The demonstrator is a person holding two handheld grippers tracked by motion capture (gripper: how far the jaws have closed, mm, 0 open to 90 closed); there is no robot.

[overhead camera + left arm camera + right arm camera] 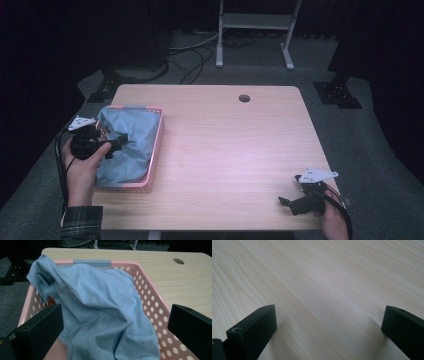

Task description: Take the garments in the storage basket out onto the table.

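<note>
A crumpled light blue cloth [127, 142] [100, 312] lies heaped in a pink perforated basket [156, 145] [155, 307] at the table's left edge. My left gripper [117, 142] [115, 327] hovers over the basket's left side, open, its jaws wide apart above the cloth with nothing between them. My right gripper [286, 202] [329, 327] is low over bare wood near the table's front right corner, open and empty.
The light wooden table [230, 150] [324, 277] has a round cable hole [244, 98] [178, 261] at its far edge. A white metal stand [255, 22] and cables lie on the grey floor beyond the table.
</note>
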